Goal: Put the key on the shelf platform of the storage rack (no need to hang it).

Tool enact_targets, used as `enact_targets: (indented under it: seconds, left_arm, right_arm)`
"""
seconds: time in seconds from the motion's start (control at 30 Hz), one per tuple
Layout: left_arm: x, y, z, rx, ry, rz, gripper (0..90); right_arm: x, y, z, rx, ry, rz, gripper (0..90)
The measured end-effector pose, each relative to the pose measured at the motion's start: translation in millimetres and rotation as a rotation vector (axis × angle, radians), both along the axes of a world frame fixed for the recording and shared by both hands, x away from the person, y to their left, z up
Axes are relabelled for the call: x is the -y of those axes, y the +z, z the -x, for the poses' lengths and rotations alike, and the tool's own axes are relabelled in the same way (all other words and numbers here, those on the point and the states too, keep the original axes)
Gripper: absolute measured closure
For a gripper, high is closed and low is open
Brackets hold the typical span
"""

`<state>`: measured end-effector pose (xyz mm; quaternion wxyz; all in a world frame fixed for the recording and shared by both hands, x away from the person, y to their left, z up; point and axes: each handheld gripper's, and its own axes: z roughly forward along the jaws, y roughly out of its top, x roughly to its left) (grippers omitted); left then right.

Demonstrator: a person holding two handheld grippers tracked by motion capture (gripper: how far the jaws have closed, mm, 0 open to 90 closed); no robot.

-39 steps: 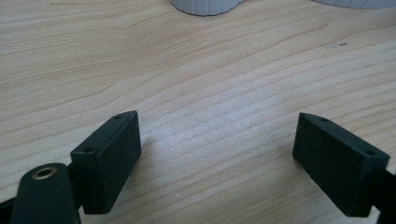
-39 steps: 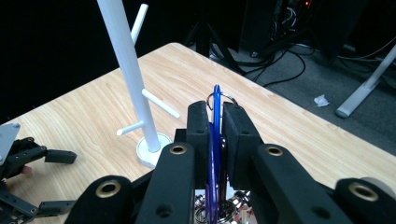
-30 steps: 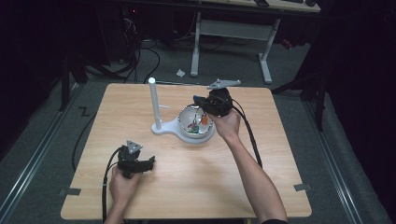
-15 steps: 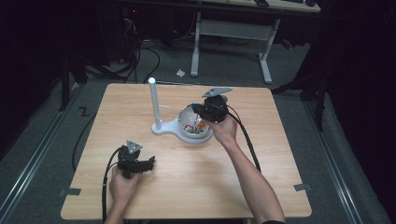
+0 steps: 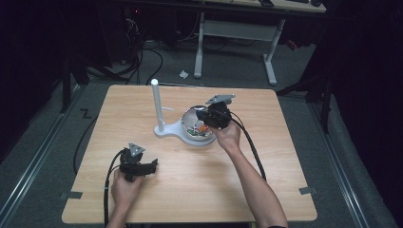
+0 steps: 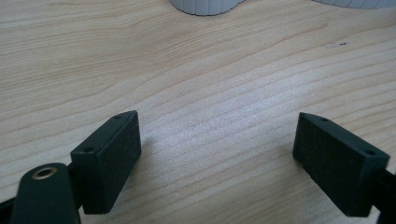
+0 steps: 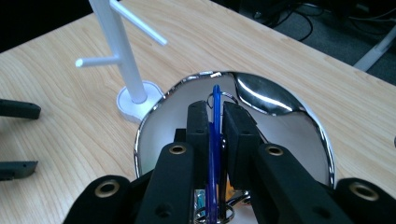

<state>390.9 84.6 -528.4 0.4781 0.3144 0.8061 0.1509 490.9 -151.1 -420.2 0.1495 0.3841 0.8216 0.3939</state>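
Wooden table [image 5: 266,190], light grain, set on a grey floor with cables behind it. Person's two forearms come in from the near edge.

White stand [image 5: 156,107]: upright post on a round foot, with thin side pegs seen from the right gripper view; stands left of centre on the table. Its base joins a shiny metal bowl [image 7: 280,100] just to its right.

Bowl holds small coloured items [image 5: 199,128], orange and green bits; too small to identify.

Right gripper [image 7: 215,122] hangs over the bowl, jaws pointing down into it, clenched on a blue flat tag [image 7: 215,140] standing edge-on between the pads. A metal ring [image 7: 223,97] loops at the tag's top end, above the bowl's interior.

Left gripper [image 6: 219,154] sits low over bare table near the front left, well apart from the bowl; jaws spread wide, nothing between them.
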Motion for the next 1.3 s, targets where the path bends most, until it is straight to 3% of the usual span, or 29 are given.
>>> enact_targets:
  seconds: [0.1,0.4,0.63,0.9,1.3]
  left_arm:
    - [0.7,0.5,0.0,-0.005,0.008,0.01,15.6]
    - [0.0,0.0,0.0,-0.001,0.001,-0.002,15.6]
    - [-0.1,-0.2,0.0,0.0,0.0,-0.004,15.6]
    - [-0.6,0.4,0.8,-0.006,0.011,0.002,15.6]
    - [-1.1,0.1,0.9,-0.004,0.004,-0.004,15.6]
  right_arm:
    - [2.3,-4.5,-1.1,-0.02,-0.005,0.041,82.0]
    - [11.1,-12.2,0.9,-0.046,-0.023,0.064,81.7]
    - [8.6,-14.1,3.6,-0.035,-0.005,0.102,81.5]
    - [9.3,-21.1,7.8,-0.033,-0.018,0.093,81.2]
    - [21.0,-13.7,9.5,-0.017,-0.037,0.07,77.5]
